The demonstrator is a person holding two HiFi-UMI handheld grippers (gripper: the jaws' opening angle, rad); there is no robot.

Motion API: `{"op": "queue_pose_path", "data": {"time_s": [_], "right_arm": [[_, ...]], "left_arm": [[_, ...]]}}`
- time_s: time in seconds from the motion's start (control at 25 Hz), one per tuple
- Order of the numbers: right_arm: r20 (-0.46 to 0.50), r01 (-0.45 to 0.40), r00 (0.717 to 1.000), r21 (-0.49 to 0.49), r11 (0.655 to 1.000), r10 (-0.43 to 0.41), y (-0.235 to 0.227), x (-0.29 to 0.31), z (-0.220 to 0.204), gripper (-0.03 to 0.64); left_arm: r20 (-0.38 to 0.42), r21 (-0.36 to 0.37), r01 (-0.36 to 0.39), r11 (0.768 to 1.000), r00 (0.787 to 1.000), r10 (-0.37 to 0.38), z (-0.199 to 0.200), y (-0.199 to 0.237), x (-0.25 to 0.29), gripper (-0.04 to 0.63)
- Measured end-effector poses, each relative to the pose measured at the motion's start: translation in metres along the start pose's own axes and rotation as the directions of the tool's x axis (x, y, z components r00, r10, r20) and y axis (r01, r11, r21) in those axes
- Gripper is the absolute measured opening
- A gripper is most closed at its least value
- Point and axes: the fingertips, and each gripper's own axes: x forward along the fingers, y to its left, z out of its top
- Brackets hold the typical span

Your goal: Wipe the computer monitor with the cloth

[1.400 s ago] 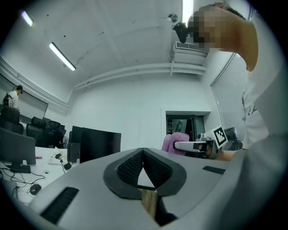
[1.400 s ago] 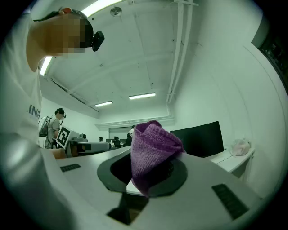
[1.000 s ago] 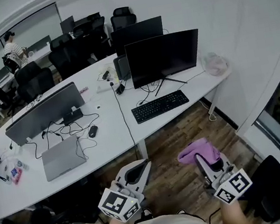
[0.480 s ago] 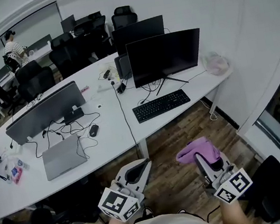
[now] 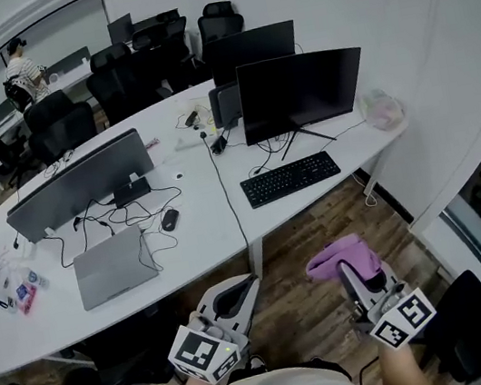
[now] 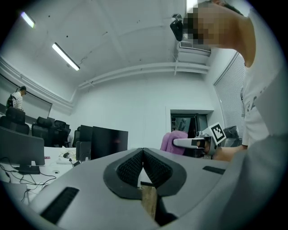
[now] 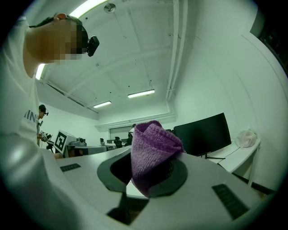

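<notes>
The black computer monitor (image 5: 301,91) stands on the white desk (image 5: 343,148), screen dark, with a black keyboard (image 5: 290,178) in front of it. It also shows in the right gripper view as a dark monitor (image 7: 204,134). My right gripper (image 5: 347,271) is held low over the wooden floor, well short of the desk, shut on a folded purple cloth (image 5: 342,257). In its own view the purple cloth (image 7: 152,155) bulges out between the jaws. My left gripper (image 5: 242,287) hangs beside it, shut with nothing between its jaws.
A second monitor (image 5: 84,193), a grey laptop (image 5: 113,267), a mouse (image 5: 169,219) and loose cables lie on the left desk. Black office chairs (image 5: 72,124) and a person (image 5: 23,76) are at the back. A white wall (image 5: 438,60) runs along the right.
The desks and monitors have slid a little to the right and lower in the head view. Both grippers stay where they were, the cloth still held.
</notes>
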Motion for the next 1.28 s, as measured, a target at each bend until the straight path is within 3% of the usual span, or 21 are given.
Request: {"op": "queue_pose_path", "data": {"time_s": [0.24,0.72,1.0,1.28], "right_arm": [[-0.025,0.053,0.998,0.023,0.998,-0.053,0.013,0.04,-0.01,0.069],[-0.079,0.001,0.997,0.014,1.0,0.001,-0.001,0.107,-0.022,0.069],[-0.081,-0.081,0.993,0.031,0.996,0.083,-0.044,0.137,-0.018,0.069],[-0.099,-0.144,0.983,0.079,0.986,0.152,-0.126,0.154,-0.015,0.069]], "left_arm": [[-0.006,-0.022,0.021,1.0,1.0,-0.021,-0.005,0.044,-0.018,0.009],[0.015,-0.038,-0.011,0.999,1.0,0.011,-0.011,0.097,0.005,0.01],[0.024,-0.02,-0.06,0.998,0.998,0.06,-0.003,0.118,0.051,0.011],[0.028,-0.033,-0.114,0.993,0.993,0.115,0.008,0.127,0.136,0.009]]}}
